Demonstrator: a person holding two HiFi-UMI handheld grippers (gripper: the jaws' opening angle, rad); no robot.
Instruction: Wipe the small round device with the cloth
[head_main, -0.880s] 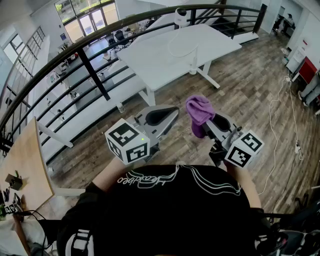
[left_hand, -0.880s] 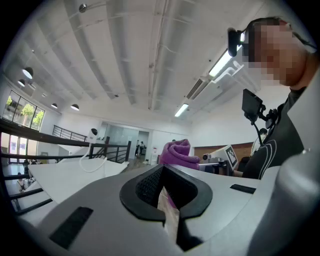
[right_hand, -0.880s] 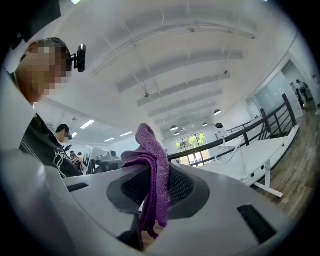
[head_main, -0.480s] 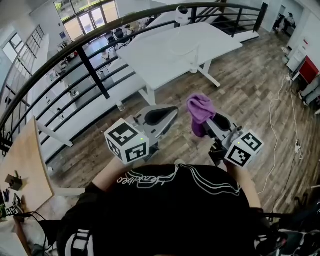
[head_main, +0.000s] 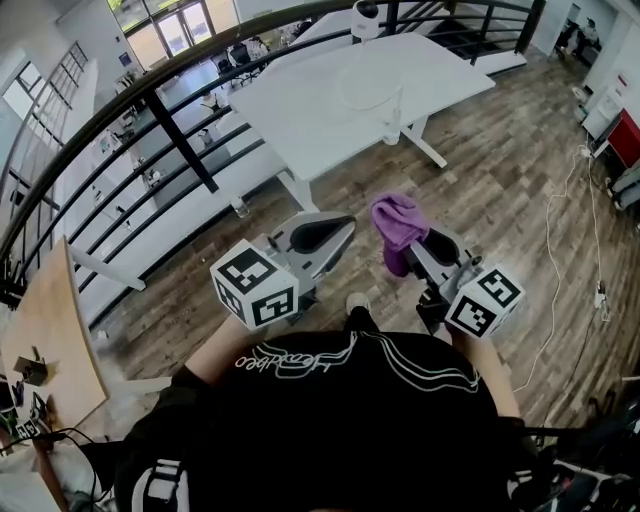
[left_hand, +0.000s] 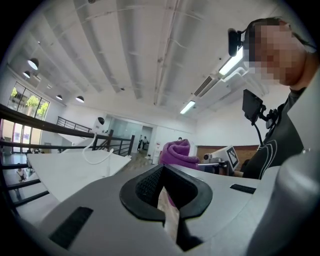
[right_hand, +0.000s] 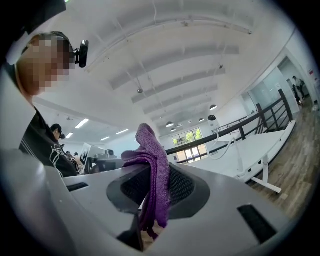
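The small round white device (head_main: 364, 12) stands at the far edge of a white table (head_main: 300, 120), well ahead of both grippers. It also shows small in the left gripper view (left_hand: 100, 121). A purple cloth (head_main: 398, 222) sticks up from my right gripper (head_main: 410, 246), which is shut on it; the cloth (right_hand: 152, 172) hangs folded between its jaws (right_hand: 150, 202). My left gripper (head_main: 338, 226) is held beside it at chest height, jaws together with nothing in them (left_hand: 163, 195). Both grippers are over the wooden floor, short of the table.
A white cable (head_main: 368, 98) loops across the table top. A black railing (head_main: 180, 130) runs diagonally left of the table. A wooden desk (head_main: 45, 330) with small items is at the far left. A thin cord (head_main: 572, 215) trails over the floor at right.
The view has shifted a little and the table sits slightly lower in the frame. A shoe tip now shows below the grippers. Both grippers keep the same pose.
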